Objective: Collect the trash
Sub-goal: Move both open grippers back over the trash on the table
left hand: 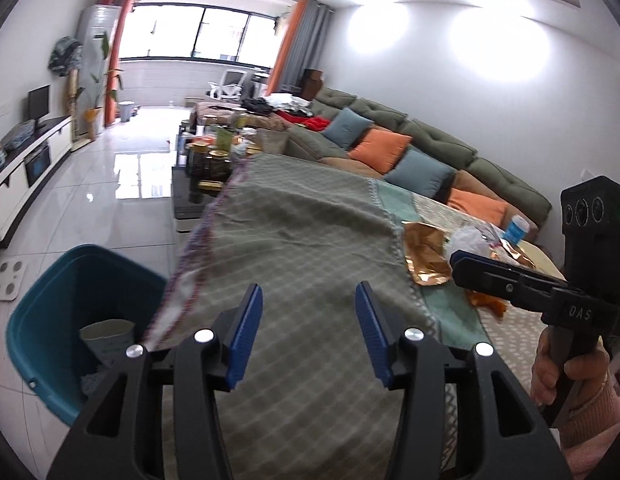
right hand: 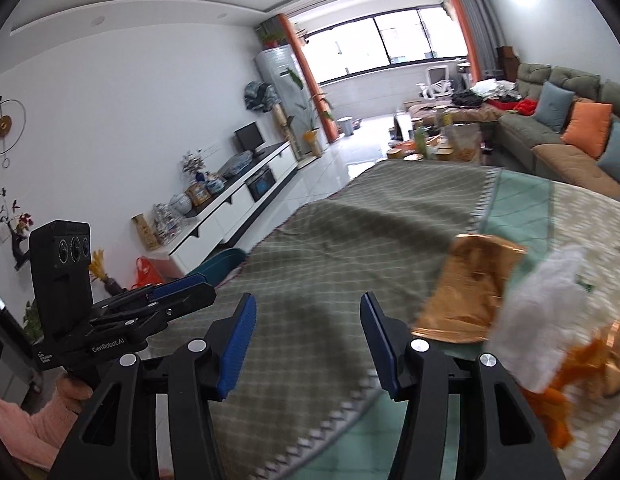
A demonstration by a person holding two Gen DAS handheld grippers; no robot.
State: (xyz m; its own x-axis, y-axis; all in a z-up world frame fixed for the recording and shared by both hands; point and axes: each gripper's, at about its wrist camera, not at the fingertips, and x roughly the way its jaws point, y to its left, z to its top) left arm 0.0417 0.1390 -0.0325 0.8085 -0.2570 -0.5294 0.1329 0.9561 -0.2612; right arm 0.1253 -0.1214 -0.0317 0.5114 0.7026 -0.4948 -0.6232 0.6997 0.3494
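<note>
A shiny copper foil bag (left hand: 424,254) (right hand: 468,288) lies on the table's checked cloth (left hand: 301,240) (right hand: 350,232). Beside it lie a crumpled white plastic bag (left hand: 468,242) (right hand: 542,312) and orange scraps (left hand: 488,302) (right hand: 558,412). My left gripper (left hand: 309,332) is open and empty over the cloth, left of the trash. My right gripper (right hand: 307,344) is open and empty, just left of the foil bag. In the left wrist view the right gripper (left hand: 462,261) reaches in beside the foil bag. A teal bin (left hand: 49,320) stands on the floor left of the table, with a white paper cup (left hand: 105,336) inside.
A blue-capped container (left hand: 516,228) stands behind the trash. A cluttered coffee table (left hand: 213,152) and a green sofa with cushions (left hand: 390,140) lie beyond. A white TV cabinet (right hand: 229,208) runs along the left wall. A white scale (left hand: 7,280) lies on the floor.
</note>
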